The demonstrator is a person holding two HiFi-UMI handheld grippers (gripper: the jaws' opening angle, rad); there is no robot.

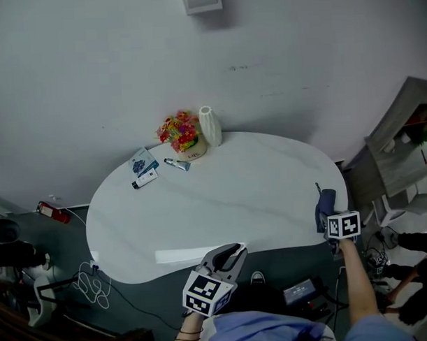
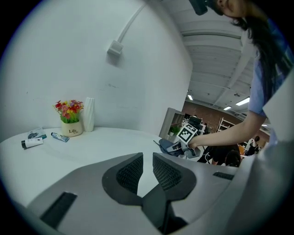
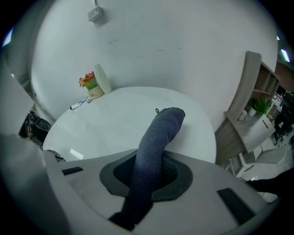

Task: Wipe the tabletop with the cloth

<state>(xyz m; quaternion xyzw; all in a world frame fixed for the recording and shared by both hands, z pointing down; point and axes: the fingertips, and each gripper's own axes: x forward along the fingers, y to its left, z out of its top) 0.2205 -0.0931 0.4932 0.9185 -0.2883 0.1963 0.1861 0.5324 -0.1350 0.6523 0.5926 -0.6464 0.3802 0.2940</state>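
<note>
Jaws of my right gripper (image 3: 150, 173) pinch the cloth (image 3: 161, 133), its length lying toward 12 o'clock over the 3 o'clock edge of the desk (image 1: 256, 193), while my left gripper (image 2: 147, 170) hangs empty at 6 o'clock, jaws slightly parted.

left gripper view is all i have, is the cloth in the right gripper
Observer: Yes, the right gripper is shut on the dark blue cloth.
Operator: where is that on the table
Observer: At the right end of the table, with the cloth reaching onto it.
Operator: and my left gripper
Observer: The left gripper is at the near edge, pointing across the table.
</note>
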